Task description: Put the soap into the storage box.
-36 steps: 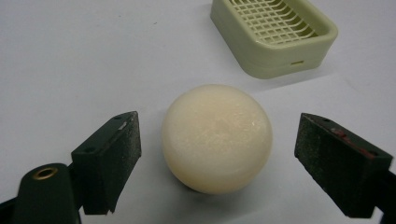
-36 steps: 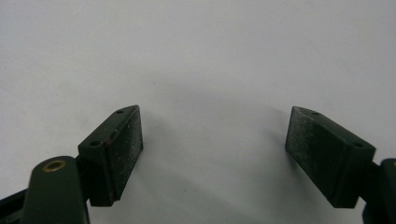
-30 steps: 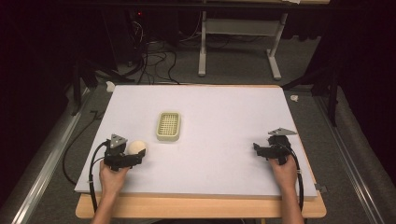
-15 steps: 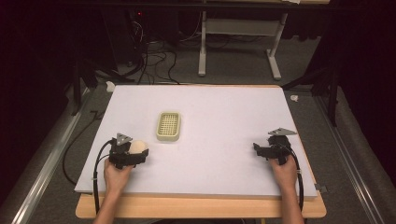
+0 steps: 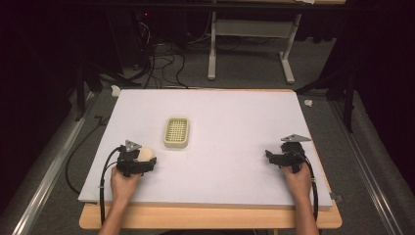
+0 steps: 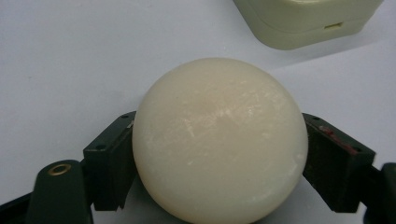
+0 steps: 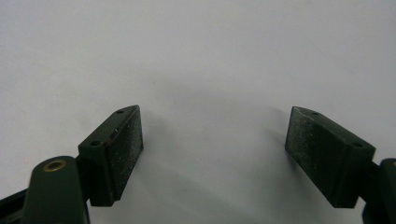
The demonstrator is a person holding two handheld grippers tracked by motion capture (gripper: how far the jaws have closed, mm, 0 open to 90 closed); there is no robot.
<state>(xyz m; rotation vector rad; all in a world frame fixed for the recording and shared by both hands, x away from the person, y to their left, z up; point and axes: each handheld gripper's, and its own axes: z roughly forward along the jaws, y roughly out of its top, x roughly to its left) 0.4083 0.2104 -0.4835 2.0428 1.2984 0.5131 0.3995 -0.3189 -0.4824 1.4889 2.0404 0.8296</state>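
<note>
The left tool (image 6: 219,154) grips a smooth cream round soap bar (image 6: 219,140), its underside hidden; the right tool (image 7: 212,154) gapes empty.

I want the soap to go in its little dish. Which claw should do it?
Probably the left claw. It already grips the round soap, and the soap dish is just ahead of it. The right claw is open, holding nothing, far across the table.

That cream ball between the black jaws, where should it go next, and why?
Probably a short lift and carry toward the slotted dish. The left gripper has both jaws pressed against the ball, which sits close to the dish, and the right gripper is open with nothing between its jaws.
</note>
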